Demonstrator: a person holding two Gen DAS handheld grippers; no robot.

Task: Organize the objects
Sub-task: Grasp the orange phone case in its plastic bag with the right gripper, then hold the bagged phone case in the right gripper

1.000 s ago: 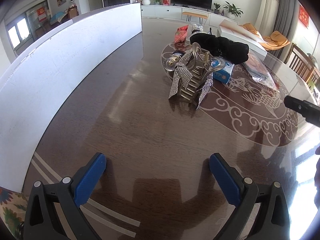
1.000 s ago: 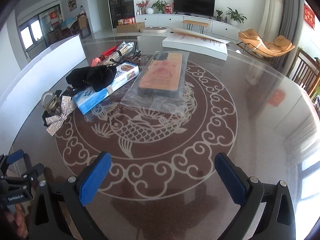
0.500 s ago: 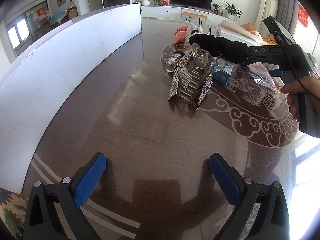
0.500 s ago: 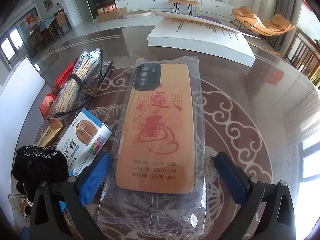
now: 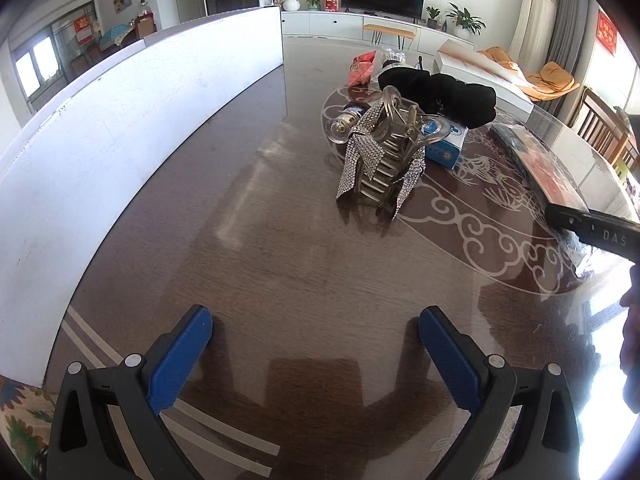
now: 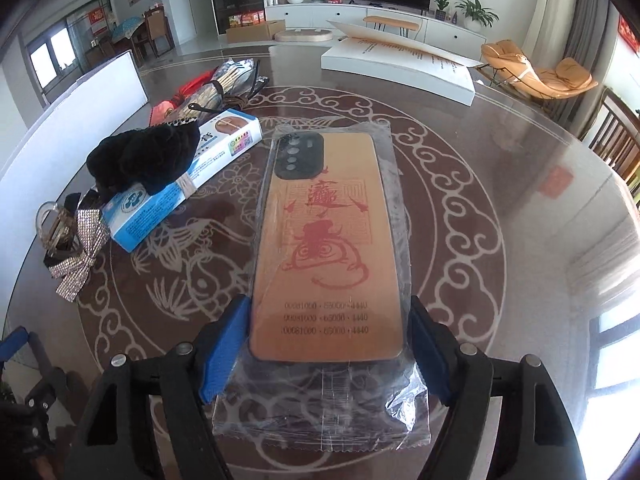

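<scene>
An orange phone case (image 6: 326, 248) with red print, sealed in a clear plastic bag, is held a little above the round table. My right gripper (image 6: 326, 344) is shut on its near end, blue pads against both long edges. In the left wrist view the case (image 5: 548, 176) shows at the right, with the right gripper's black body over it. My left gripper (image 5: 316, 356) is open and empty, low over the brown table (image 5: 260, 248). A clear hair claw with a rhinestone bow (image 5: 380, 156) stands ahead of it.
A blue and white box (image 6: 180, 184) carries a black scrunchie (image 6: 144, 156). The rhinestone bow clip (image 6: 72, 244) lies left of it. Bagged items and a red packet (image 6: 208, 88) lie behind. A white board (image 5: 120, 128) stands along the left. A white box (image 6: 400, 68) lies at the far side.
My right gripper closed its fingers on the bagged phone case and drew back toward me with it, lifting it slightly. My left gripper has stayed still.
</scene>
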